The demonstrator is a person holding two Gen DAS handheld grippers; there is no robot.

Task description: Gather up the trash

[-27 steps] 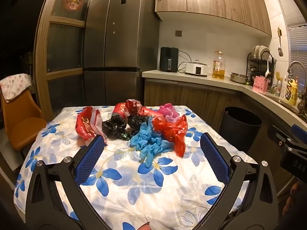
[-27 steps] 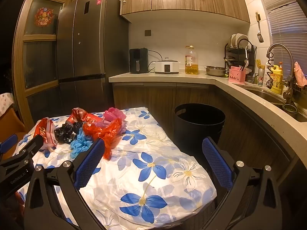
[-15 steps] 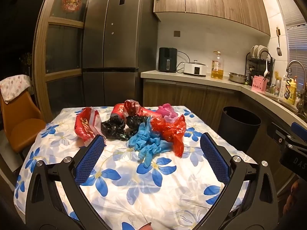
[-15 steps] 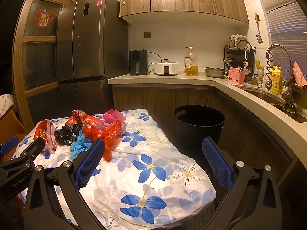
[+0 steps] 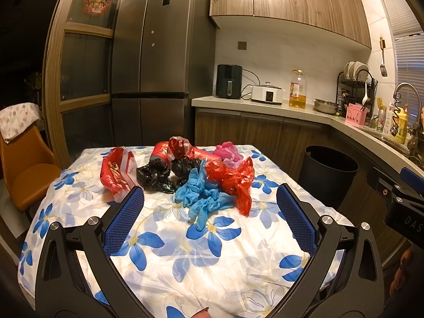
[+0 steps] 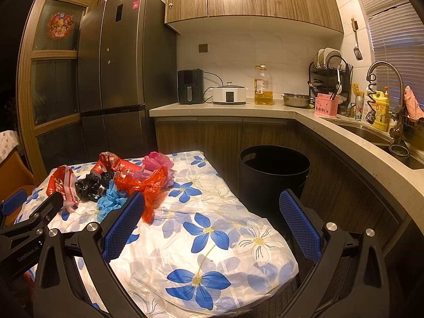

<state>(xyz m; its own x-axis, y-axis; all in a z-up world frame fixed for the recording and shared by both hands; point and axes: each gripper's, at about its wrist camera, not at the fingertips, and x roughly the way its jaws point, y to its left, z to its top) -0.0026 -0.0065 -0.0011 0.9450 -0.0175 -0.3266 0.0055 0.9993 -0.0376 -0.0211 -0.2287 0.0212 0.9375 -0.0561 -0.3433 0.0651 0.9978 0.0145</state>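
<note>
Left wrist view: left gripper [image 5: 210, 212] over the flowered table [image 5: 238, 278], jaws spread wide, gripping nothing. Ahead, at the table's far half, a heap of trash: blue gloves [image 5: 204, 196] nearest, crumpled red bag [image 5: 233, 180] touching them on the right, black bags [image 5: 156, 173] behind, red-and-white wrapper [image 5: 118, 173] at left, pink bag [image 5: 229, 153] at the back. Right wrist view: right gripper [image 6: 212, 218] likewise wide, empty, above the table's right edge; black bin [image 6: 274, 175] on the floor just beside the table.
</note>
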